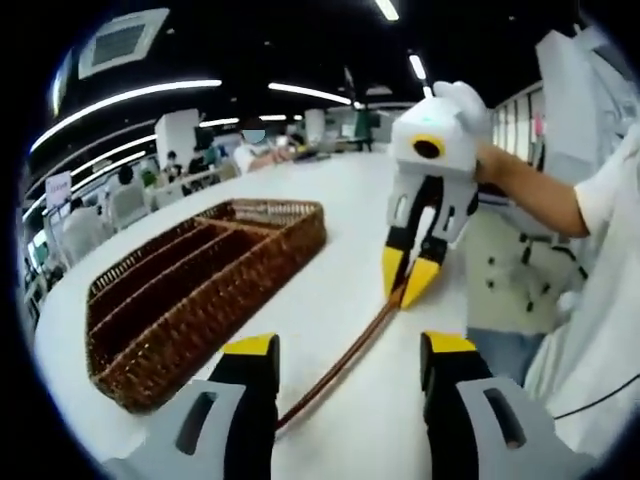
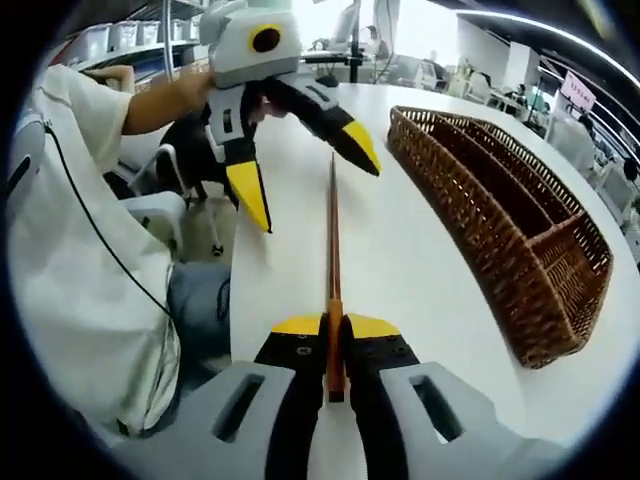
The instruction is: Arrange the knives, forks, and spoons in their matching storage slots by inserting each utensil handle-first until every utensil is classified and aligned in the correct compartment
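A thin brown wooden utensil [image 2: 333, 240] lies low over the white table [image 2: 440, 290]; its kind is hard to tell. My right gripper [image 2: 335, 325] is shut on its near end. In the left gripper view that same right gripper [image 1: 408, 285] pinches the utensil [image 1: 345, 360] at its far end, and the stick runs toward my left gripper [image 1: 350, 345], which is open, its yellow-tipped jaws on either side of it. The left gripper [image 2: 305, 180] also appears in the right gripper view, its jaws spread around the utensil's far tip. A woven brown basket [image 1: 290, 240] with long slots lies beside them.
The basket [image 2: 560, 290] sits on the table toward the far edge from the person. A person's white sleeve [image 2: 80, 250] and a grey chair [image 2: 160, 215] are at the table's near edge. People sit at desks [image 1: 180, 170] in the background.
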### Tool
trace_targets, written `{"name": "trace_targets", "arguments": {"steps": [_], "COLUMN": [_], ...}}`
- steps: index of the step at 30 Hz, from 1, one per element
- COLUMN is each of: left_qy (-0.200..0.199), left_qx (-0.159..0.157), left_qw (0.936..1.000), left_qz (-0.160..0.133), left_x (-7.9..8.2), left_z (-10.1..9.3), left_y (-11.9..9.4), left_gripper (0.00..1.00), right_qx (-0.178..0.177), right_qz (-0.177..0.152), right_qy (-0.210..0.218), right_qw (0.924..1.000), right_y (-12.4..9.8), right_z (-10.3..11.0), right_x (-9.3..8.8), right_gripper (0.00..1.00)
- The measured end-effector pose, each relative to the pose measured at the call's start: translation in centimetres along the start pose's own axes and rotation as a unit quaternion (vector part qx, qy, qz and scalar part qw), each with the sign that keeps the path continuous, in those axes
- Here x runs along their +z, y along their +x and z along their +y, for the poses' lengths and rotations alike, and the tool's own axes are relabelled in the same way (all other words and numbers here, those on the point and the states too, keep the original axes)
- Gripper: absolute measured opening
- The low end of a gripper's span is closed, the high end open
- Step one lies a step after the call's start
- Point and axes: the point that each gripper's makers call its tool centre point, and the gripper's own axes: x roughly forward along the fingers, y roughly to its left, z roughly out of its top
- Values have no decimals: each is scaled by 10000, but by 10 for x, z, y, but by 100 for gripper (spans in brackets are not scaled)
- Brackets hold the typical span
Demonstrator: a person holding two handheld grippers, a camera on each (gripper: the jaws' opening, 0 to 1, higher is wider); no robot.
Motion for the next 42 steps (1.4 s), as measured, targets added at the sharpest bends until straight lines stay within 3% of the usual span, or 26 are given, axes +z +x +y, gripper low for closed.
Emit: {"name": "trace_targets", "arguments": {"steps": [3, 10, 11, 12, 14, 17, 20, 24, 26, 29, 31, 34, 37, 42], "left_qy": [-102, -696, -898, -1287, -1239, -1330, -1516, -1340, -1326, -1381, -1167, -839, -850, -585], "left_qx": [462, 970, 980, 1056, 1316, 1458, 1462, 1532, 1522, 1600, 1684, 1727, 1702, 1804], "left_qw": [9985, 9908, 9883, 9809, 9786, 9758, 9708, 9724, 9733, 9706, 9724, 9760, 9762, 9777], "left_qz": [-282, -642, -747, -1004, -987, -939, -1151, -1143, -1090, -1154, -1113, -1027, -1045, -907], "left_x": [3, 2, 1, 0, -5, -13, -12, -14, -17, -18, -18, -14, -14, -18], "left_z": [13, 34, 36, 41, 51, 57, 58, 57, 58, 61, 61, 58, 55, 54], "left_y": [-5, -15, -17, -24, -28, -31, -32, -30, -27, -28, -28, -26, -25, -26], "left_gripper": [74, 98, 98, 98, 99, 99, 99, 99, 99, 99, 99, 99, 99, 97], "right_qx": [-13, -49, -128, -206, -238, -295, -368, -635, -722, -837, -871, -1131, -1538, -1812], "right_qz": [-77, -182, -207, -232, -356, -444, -515, -531, -698, -798, -841, -941, -1071, -1299], "right_qy": [172, 400, 447, 494, 665, 749, 911, 1060, 1252, 1463, 1493, 1906, 2021, 2395], "right_qw": [9998, 9990, 9987, 9983, 9969, 9958, 9938, 9909, 9870, 9825, 9814, 9706, 9613, 9450], "right_y": [-2, -4, -6, -7, -12, -16, -21, -28, -34, -42, -46, -54, -63, -79], "right_z": [0, -1, -2, -3, -6, -4, -5, -16, -22, -22, -19, -34, -55, -87], "right_x": [0, 2, 3, 3, 5, 6, 6, 5, 9, 11, 12, 15, 21, 33], "right_gripper": [6, 6, 6, 6, 6, 6, 6, 6, 6, 6, 6, 6, 6, 6]}}
